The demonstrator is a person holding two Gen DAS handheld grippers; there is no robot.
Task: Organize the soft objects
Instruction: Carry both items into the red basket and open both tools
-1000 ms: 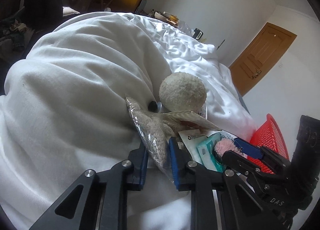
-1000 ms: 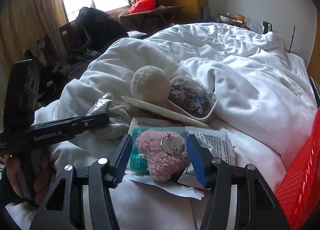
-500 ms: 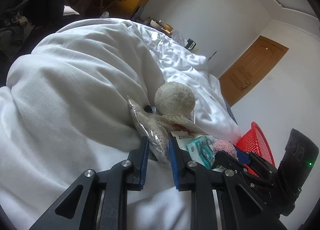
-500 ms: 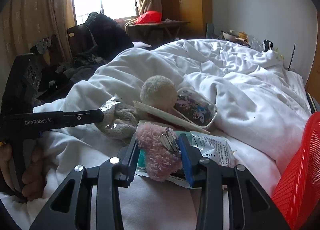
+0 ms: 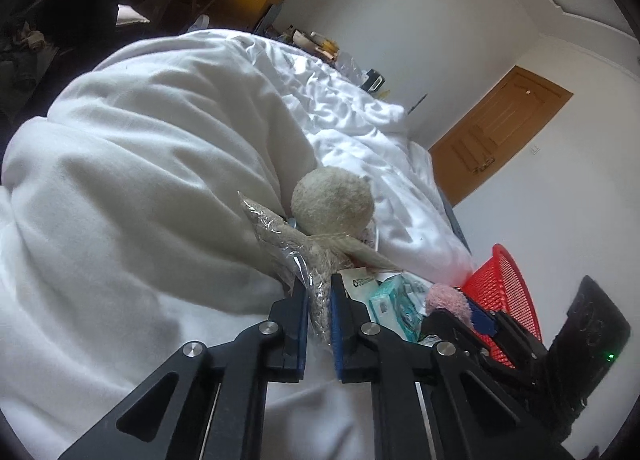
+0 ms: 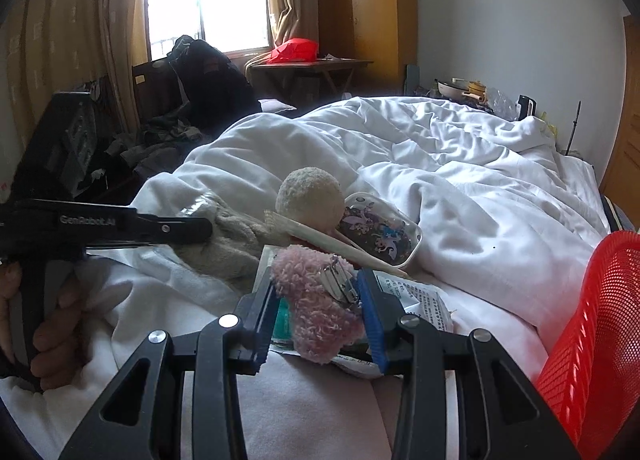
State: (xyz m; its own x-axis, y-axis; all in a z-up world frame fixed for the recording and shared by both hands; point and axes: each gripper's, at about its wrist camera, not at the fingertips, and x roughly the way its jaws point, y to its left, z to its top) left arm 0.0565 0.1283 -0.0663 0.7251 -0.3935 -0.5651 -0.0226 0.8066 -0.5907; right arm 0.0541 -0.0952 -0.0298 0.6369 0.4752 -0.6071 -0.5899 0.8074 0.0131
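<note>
My left gripper [image 5: 317, 292] is shut on a clear plastic bag [image 5: 280, 236] that holds a beige knitted piece, lying on the white duvet [image 5: 140, 199]. My right gripper [image 6: 318, 284] is shut on a pink fluffy plush [image 6: 320, 324] with a metal clip, held just above a teal packet [image 6: 282, 318]. The left wrist view shows the pink plush [image 5: 446, 300] in the right gripper [image 5: 460, 312] at lower right. From the right wrist view, the left gripper [image 6: 200, 225] comes in from the left, pinching the bag [image 6: 228, 236]. A cream pompom ball [image 6: 310, 195] rests behind both.
A red mesh basket [image 6: 600, 320] stands at the right bed edge. A clear case with cartoon figures [image 6: 380, 234] and printed paper packets [image 6: 416, 296] lie by the pompom. The duvet bulges high at the left. A person's hand [image 6: 52, 340] holds the left tool.
The right jaws closed on the pink plush and raised it slightly off the packet. The left jaws squeezed tighter on the bag. Both views tilted upward a little.
</note>
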